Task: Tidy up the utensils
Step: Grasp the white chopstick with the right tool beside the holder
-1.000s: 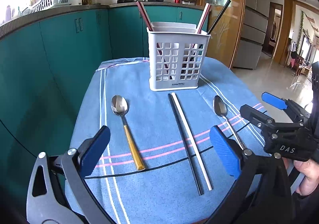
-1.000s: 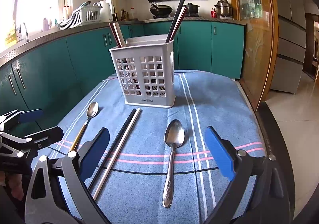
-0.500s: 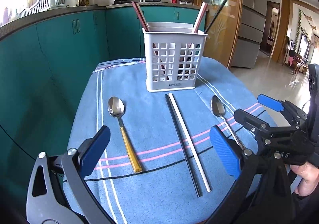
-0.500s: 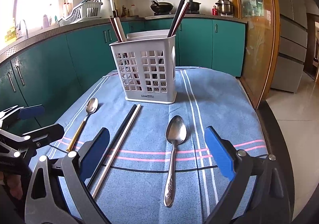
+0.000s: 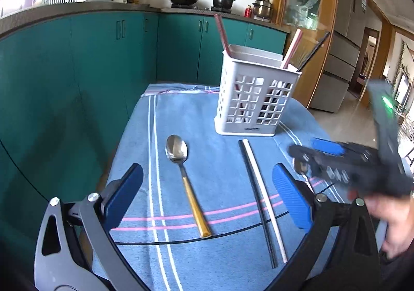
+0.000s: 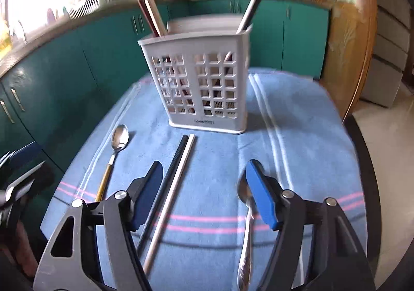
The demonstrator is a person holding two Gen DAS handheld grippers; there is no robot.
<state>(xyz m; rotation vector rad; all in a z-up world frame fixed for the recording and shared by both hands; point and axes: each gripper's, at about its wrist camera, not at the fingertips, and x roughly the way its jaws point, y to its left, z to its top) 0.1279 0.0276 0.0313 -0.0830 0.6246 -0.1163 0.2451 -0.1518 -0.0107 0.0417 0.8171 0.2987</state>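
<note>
Both hand-held grippers (image 5: 207, 195) (image 6: 204, 192) agape, empty.

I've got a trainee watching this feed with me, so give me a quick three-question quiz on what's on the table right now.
1. True or false: the gold-handled spoon lies inside the white basket.
2. Which lies beside the black chopstick? A) a fork B) the white chopstick C) a knife
3. Fill in: the right gripper has its fingers open near the ____ spoon.

Key: 1 false, it lies on the blue cloth; 2 B; 3 silver.
</note>
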